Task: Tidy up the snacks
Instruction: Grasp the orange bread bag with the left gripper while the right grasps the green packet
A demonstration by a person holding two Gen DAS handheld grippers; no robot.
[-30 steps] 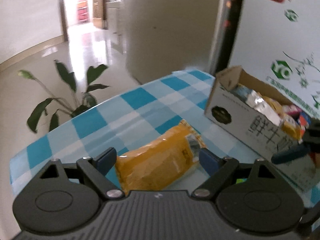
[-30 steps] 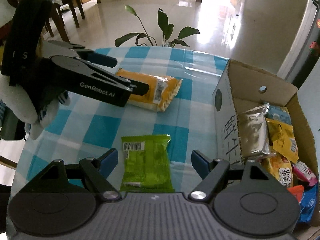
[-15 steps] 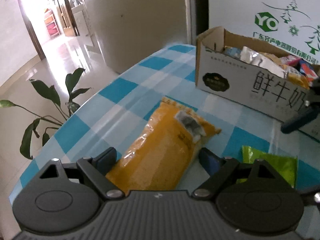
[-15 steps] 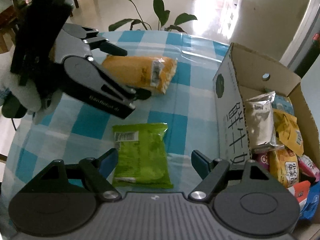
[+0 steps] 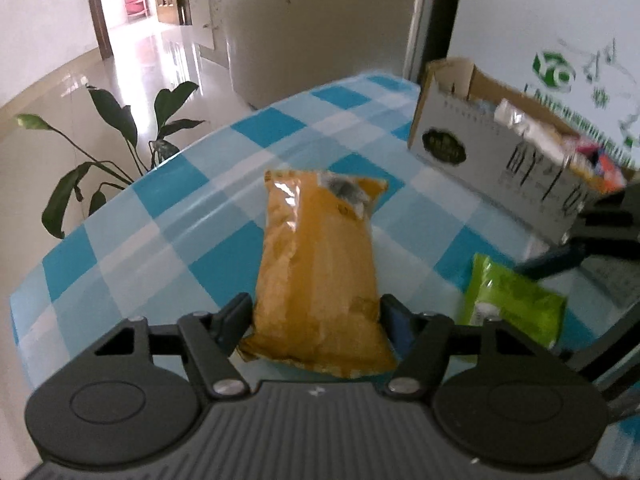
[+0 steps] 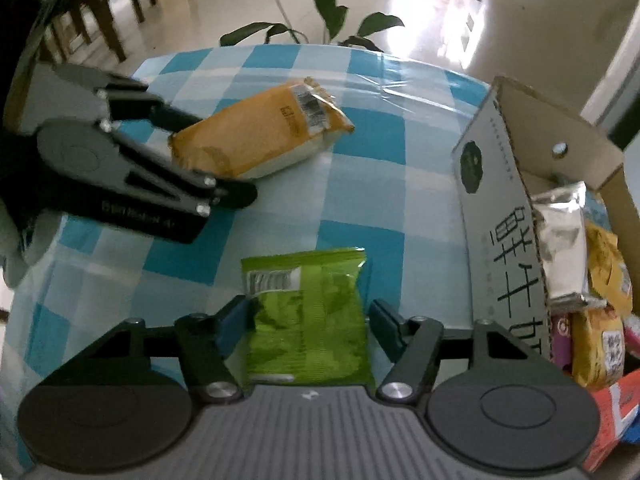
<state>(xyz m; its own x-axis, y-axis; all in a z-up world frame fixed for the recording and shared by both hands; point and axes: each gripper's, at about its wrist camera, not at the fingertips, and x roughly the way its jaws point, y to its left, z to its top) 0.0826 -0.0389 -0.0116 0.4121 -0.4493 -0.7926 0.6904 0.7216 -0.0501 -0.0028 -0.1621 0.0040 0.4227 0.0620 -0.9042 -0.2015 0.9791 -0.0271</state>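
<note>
An orange snack bag (image 5: 318, 268) lies on the blue-checked table; it also shows in the right wrist view (image 6: 260, 136). My left gripper (image 5: 316, 312) is open, its fingers on either side of the bag's near end. A green snack bag (image 6: 308, 316) lies between the open fingers of my right gripper (image 6: 306, 320); it also shows in the left wrist view (image 5: 512, 300). A cardboard box (image 6: 496, 184) with several snack packs stands at the right, also seen in the left wrist view (image 5: 480, 152).
The round table (image 6: 368, 208) has a blue and white checked cloth. A potted plant (image 5: 116, 140) stands on the floor past the far edge. A large grey cylinder (image 5: 312, 20) and wooden chairs (image 6: 100, 4) stand beyond.
My left gripper has swung to line up with the orange bag, its fingers now flanking the near end. My right gripper has moved forward over the green bag, which now sits between its fingers.
</note>
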